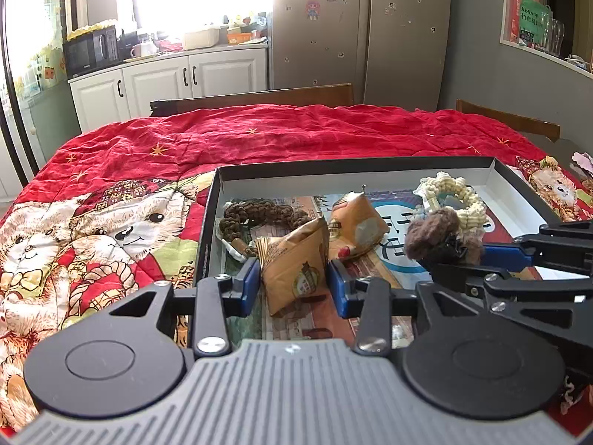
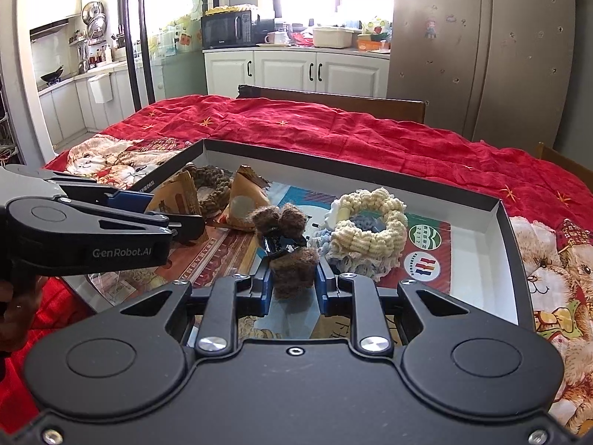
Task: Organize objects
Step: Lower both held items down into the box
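Over the near edge of the box (image 1: 496,174), left gripper (image 1: 292,278) is clamped on a tan snack packet (image 1: 296,259) and right gripper (image 2: 294,278) is pinching a brown fuzzy hair clip (image 2: 292,263); both tools sit close together, so one careless swing could knock the other's grip loose

A red quilt (image 1: 259,137) printed with teddy bears was spread over the table. Beyond the quilt, white cabinets (image 1: 166,81) were set under a bright window. A black microwave (image 1: 90,52) was placed on the cabinets' left end. A grey refrigerator (image 1: 359,33) dotted with stickers was stood to the cabinets' right. Wooden chair backs (image 1: 259,98) were seen between quilt and cabinets.
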Demonstrator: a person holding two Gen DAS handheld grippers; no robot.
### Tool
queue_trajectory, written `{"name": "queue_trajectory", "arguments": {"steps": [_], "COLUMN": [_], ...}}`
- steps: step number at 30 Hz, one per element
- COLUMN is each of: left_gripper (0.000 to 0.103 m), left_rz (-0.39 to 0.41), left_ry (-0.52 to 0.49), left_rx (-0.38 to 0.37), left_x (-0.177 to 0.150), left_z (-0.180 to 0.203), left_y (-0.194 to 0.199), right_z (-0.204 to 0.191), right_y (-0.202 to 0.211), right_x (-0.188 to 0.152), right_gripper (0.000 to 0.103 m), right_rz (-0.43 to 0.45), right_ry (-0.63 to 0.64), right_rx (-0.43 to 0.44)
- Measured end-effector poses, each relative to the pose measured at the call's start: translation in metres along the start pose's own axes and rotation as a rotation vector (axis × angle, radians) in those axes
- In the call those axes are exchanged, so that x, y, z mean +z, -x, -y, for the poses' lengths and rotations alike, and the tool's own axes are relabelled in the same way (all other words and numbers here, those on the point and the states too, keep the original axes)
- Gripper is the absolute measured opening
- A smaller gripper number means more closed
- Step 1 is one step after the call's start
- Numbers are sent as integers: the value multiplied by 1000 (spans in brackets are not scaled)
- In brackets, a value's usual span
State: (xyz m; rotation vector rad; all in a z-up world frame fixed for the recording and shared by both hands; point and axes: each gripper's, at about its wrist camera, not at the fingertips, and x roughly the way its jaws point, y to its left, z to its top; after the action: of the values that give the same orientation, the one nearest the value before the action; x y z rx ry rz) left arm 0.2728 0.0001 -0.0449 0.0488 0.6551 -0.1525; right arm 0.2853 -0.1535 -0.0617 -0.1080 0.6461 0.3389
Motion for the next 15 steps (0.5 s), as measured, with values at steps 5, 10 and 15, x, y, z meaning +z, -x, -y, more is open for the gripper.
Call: {"name": "queue_trajectory", "arguments": {"steps": [5, 10, 15], "left_gripper": [44, 46, 47], "left_rz": [-1, 0, 1], "left_ry": [-3, -10, -11], "left_rx": [1, 7, 10], "left_x": [0, -1, -1], "left_z": [0, 1, 1], "left_y": [0, 0, 0], "right_z": [-1, -1, -1], "right_y": [-1, -2, -2], "right_x": [0, -1, -1], "right_gripper": [22, 22, 23], "right_rz": [-2, -4, -4], "right_ry": [5, 7, 8], "right_rx": [1, 2, 2]}}
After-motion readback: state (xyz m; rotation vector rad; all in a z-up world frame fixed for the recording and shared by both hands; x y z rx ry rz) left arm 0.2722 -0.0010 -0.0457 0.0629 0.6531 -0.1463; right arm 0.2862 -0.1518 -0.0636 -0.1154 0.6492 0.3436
